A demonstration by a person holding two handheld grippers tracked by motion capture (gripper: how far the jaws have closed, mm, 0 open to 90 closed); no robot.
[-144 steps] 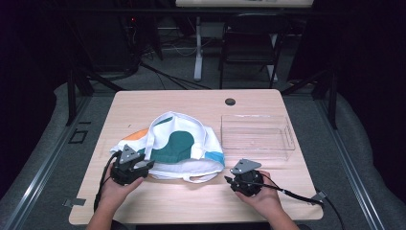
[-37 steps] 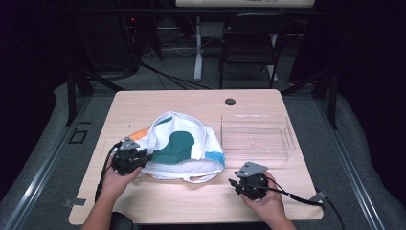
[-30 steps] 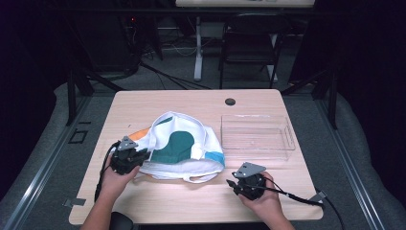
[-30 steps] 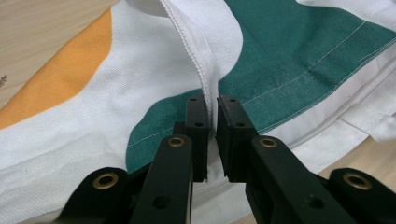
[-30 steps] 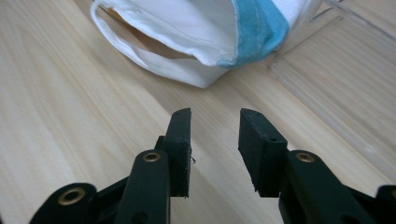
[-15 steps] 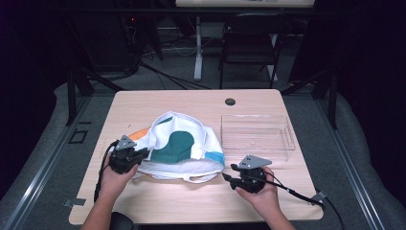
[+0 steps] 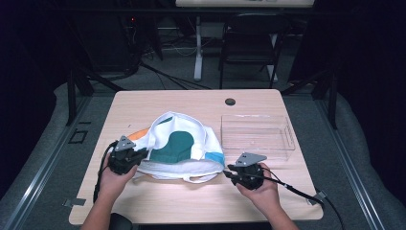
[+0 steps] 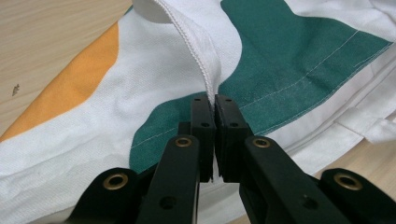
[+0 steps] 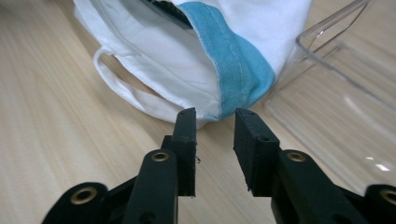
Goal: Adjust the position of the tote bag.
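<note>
Left claw pinches the cloth bag's hem while the right claw lines up on the far corner

The left claw is pressed together on a raised white hem of the cloth bag, which lies crumpled mid-counter; that grip likely anchors one side so the fabric can be pulled flat. The right claw, its jaws spread and just been closing with nothing between them, sits just short of the bag's blue-edged corner, apparently aiming to take it. A clear plastic tray waits just right of the bag. The pale wood counter stands in a dark room, with a chair behind.
</note>
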